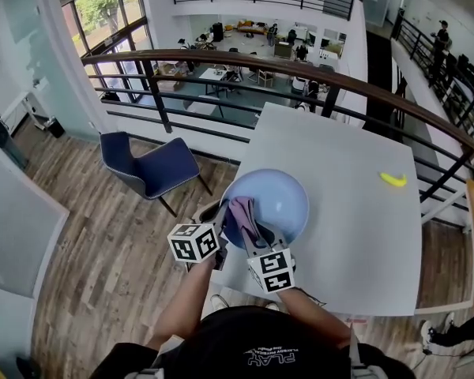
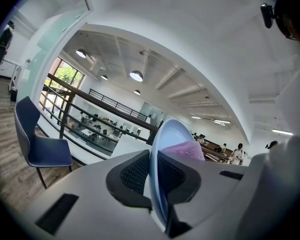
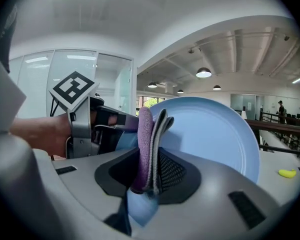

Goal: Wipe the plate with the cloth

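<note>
A pale blue plate (image 1: 278, 200) is held tilted above the near left part of the white table (image 1: 355, 204). My left gripper (image 1: 221, 229) is shut on the plate's near rim (image 2: 157, 184), which stands edge-on between its jaws. My right gripper (image 1: 249, 226) is shut on a folded purple cloth (image 3: 146, 149). The cloth (image 1: 242, 214) lies against the plate's face near the left rim. In the left gripper view the cloth (image 2: 182, 150) shows just right of the plate. In the right gripper view the plate (image 3: 210, 134) fills the middle, with the left gripper (image 3: 102, 129) at its left edge.
A yellow banana-shaped thing (image 1: 393, 179) lies far right on the table. A blue chair (image 1: 146, 164) stands on the wood floor to the left. A dark railing (image 1: 245, 61) runs behind the table, with a lower floor beyond it.
</note>
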{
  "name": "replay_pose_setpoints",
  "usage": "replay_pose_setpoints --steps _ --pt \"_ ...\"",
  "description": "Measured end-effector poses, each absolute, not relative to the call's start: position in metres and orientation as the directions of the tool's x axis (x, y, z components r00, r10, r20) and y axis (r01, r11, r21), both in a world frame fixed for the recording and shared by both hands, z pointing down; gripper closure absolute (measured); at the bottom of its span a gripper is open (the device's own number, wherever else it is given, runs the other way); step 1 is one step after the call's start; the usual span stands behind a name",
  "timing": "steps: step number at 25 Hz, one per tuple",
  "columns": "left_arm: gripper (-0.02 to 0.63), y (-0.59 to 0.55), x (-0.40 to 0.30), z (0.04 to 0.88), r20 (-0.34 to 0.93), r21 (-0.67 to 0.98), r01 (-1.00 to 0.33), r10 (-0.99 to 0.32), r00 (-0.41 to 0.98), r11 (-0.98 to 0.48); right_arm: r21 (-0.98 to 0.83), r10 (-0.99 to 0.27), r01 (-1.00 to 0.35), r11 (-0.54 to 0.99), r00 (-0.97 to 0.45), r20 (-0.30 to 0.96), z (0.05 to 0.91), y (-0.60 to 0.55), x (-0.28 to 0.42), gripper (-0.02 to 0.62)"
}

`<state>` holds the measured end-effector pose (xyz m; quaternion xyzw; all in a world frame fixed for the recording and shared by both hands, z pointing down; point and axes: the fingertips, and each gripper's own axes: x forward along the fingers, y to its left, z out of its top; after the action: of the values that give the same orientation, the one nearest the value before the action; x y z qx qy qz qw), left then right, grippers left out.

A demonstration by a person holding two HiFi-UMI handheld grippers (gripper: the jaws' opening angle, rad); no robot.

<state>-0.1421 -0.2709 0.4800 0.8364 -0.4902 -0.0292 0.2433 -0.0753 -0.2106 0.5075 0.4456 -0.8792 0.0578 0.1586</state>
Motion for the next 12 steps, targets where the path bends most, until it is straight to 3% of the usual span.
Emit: replay_pose_setpoints --steps 12 --pt "0.572 -0.264 -0.15 0.479 0.182 0.443 -0.807 -0.842 0.507 -0.39 0.045 -0.824 -0.861 0.507 -0.468 0.32 0.504 -0.23 -0.036 0.492"
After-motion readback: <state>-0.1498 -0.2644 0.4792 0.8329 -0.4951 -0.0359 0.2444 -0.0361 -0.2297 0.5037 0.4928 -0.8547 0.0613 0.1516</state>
